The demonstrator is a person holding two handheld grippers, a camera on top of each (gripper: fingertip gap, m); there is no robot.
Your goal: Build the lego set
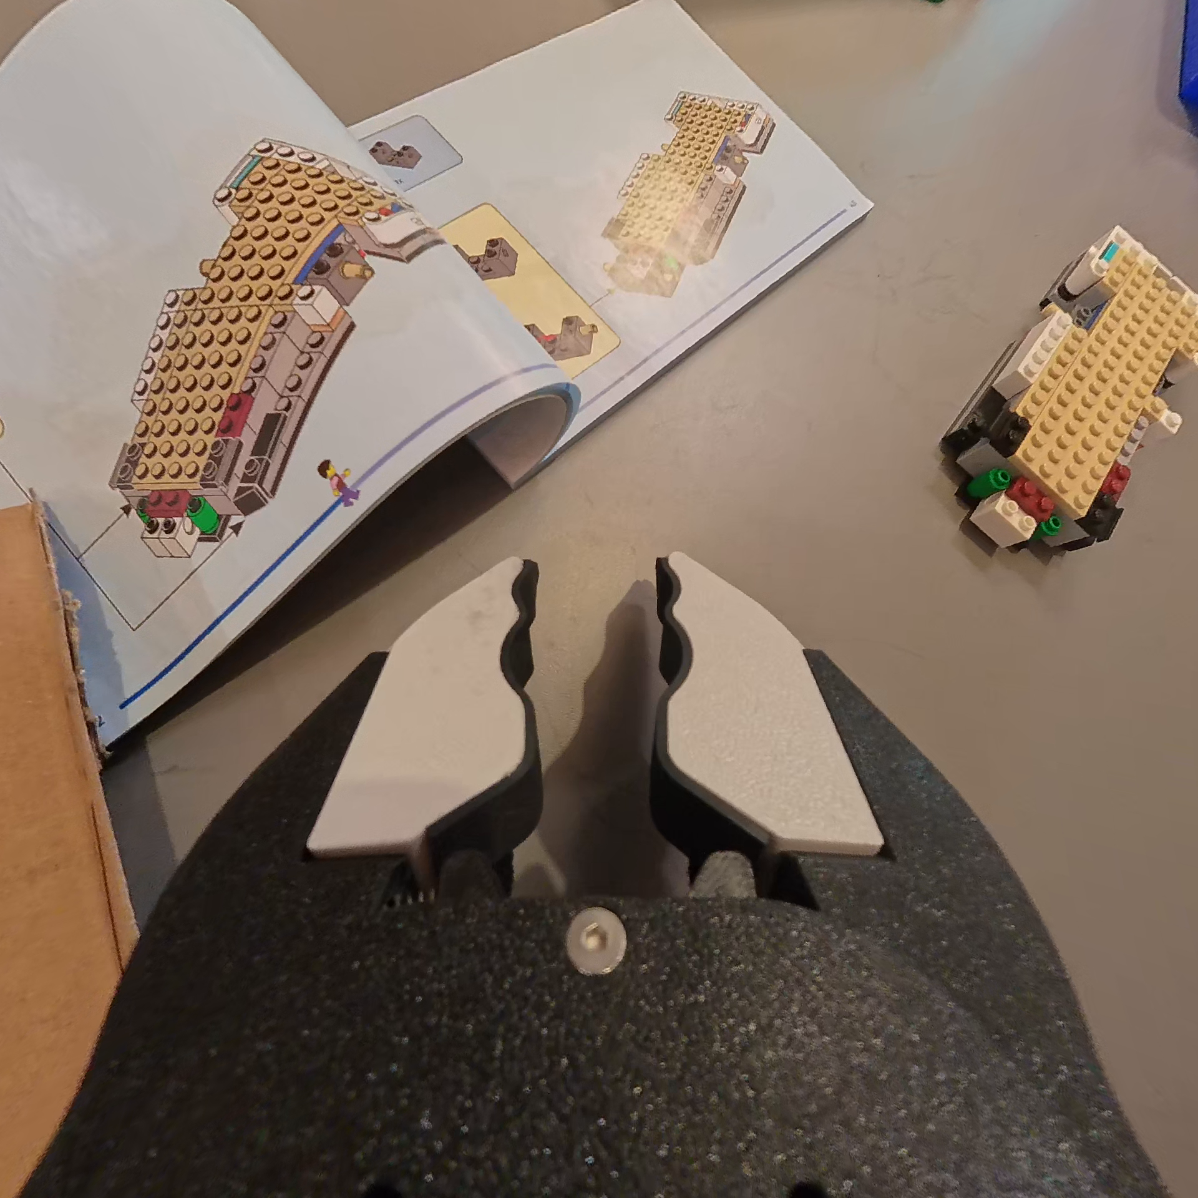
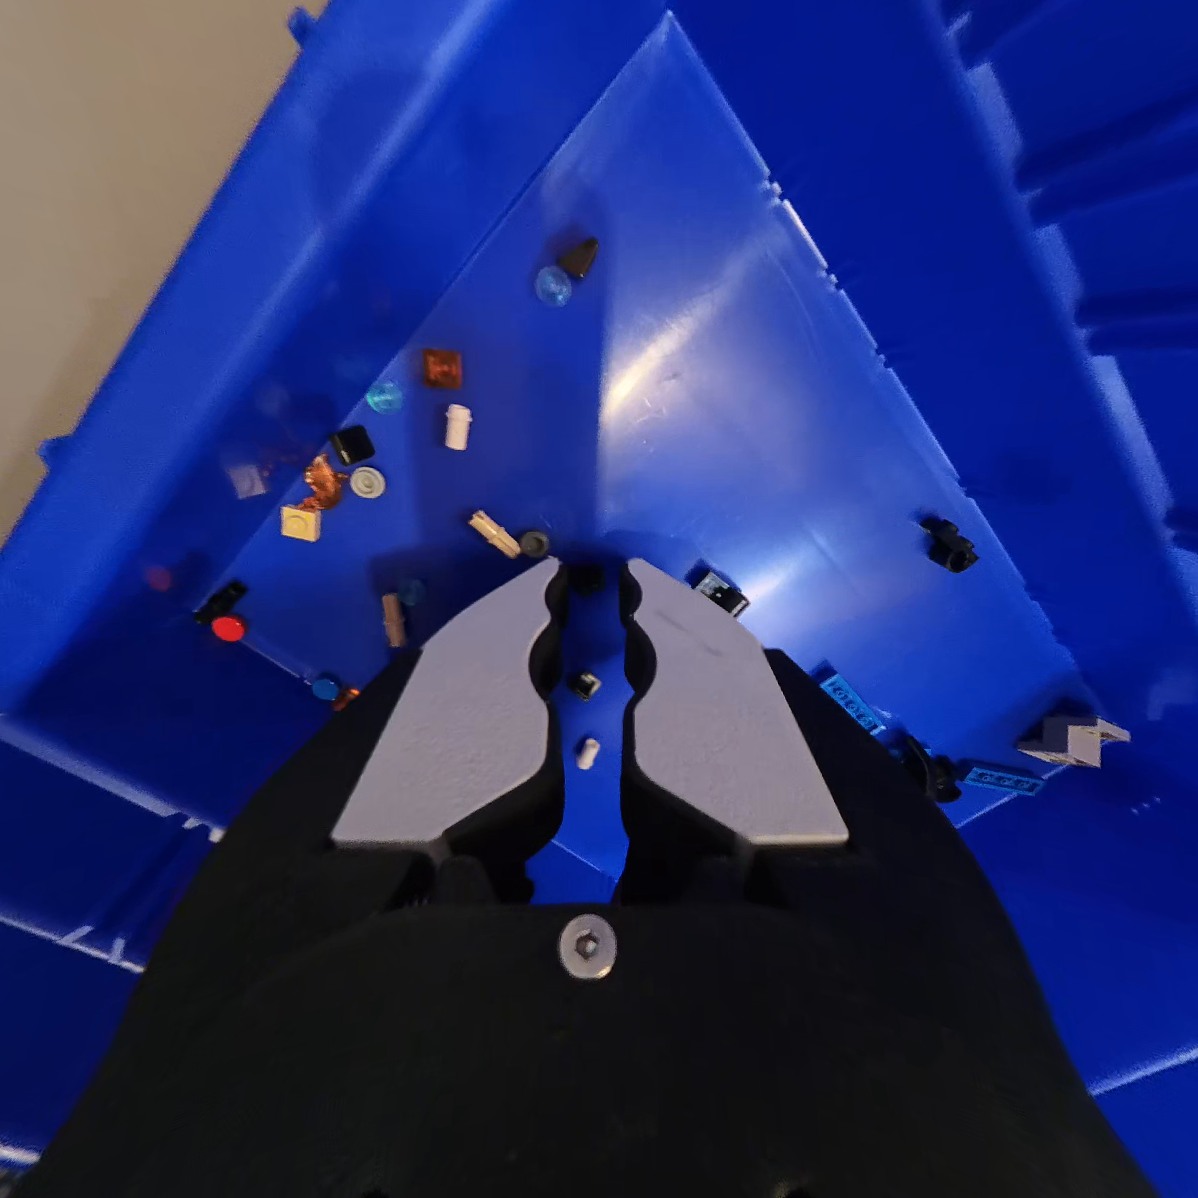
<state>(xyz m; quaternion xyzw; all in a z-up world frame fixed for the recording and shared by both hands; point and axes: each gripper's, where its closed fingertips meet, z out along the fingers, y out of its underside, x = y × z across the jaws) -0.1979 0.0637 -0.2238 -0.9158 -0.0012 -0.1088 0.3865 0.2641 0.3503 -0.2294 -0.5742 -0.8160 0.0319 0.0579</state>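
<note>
Your left gripper hangs above the bare grey bench, jaws well apart with nothing between them. It sits clear of the open instruction booklet ahead to its left and of the part-built brick model off to its right. Judged from that placing, it is parked where the page and the model stay unobstructed. A cardboard edge lies over the booklet's near corner.

Your right gripper is down inside the blue bin, jaws narrowed around a small black piece at the tips. Whether the pads press on it cannot be told; a slim gap seems to show on the right side. A tan peg and a grey round stud lie just beside the left fingertip.

Only the left view shows booklet, model and bench. Only the right view shows the bin's floor and its scattered small pieces.
</note>
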